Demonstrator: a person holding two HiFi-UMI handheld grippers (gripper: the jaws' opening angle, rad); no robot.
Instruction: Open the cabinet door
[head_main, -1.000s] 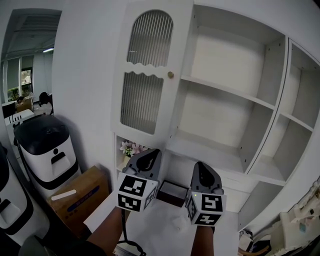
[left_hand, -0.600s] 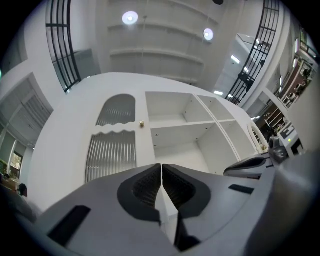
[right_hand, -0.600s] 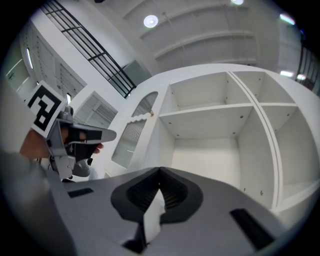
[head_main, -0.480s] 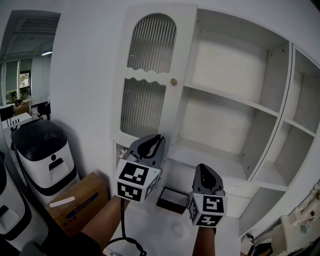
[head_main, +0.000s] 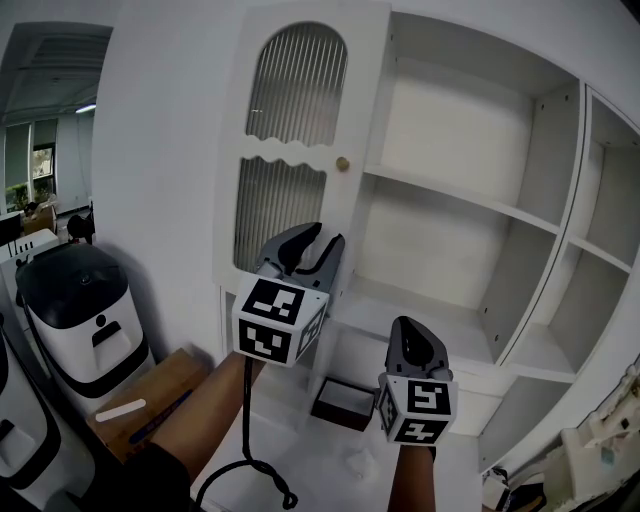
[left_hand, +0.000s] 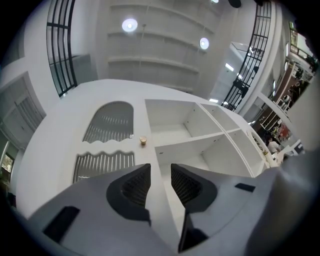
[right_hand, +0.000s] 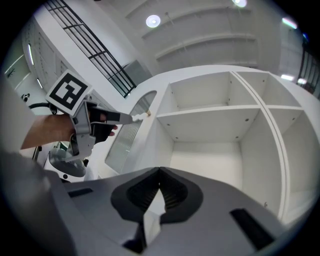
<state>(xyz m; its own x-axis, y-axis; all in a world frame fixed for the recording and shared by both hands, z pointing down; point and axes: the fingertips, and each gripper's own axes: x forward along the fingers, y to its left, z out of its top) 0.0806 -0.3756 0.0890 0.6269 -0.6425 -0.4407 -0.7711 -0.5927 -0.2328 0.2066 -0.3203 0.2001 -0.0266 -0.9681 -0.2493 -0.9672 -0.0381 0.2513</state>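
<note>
**White cabinet with its door swung open, two claws raised in front of it**

The white cabinet (head_main: 455, 130) fills the upper right, its shelves bare. The cabinet door (head_main: 290, 150), with an arched top and ribbed glass panels, stands open at the cabinet's left side. At the lower left are a white appliance with a dark lid (head_main: 85, 310) and a cardboard box (head_main: 140, 400). The left claw (head_main: 325, 236) (left_hand: 160, 172) is raised in front of the door's lower panel, below the knob. Its jaws are opening, released, with nothing between them; only the door's edge shows far behind the gap. The right claw (head_main: 410, 328) (right_hand: 159, 172) sits lower and further right, clenched tip to tip on nothing, facing the open shelves. A dark tray (head_main: 345, 403) lies on the white surface (head_main: 320, 440) under the cabinet. The small brass knob (head_main: 342, 164) sits at the door's right edge.
</note>
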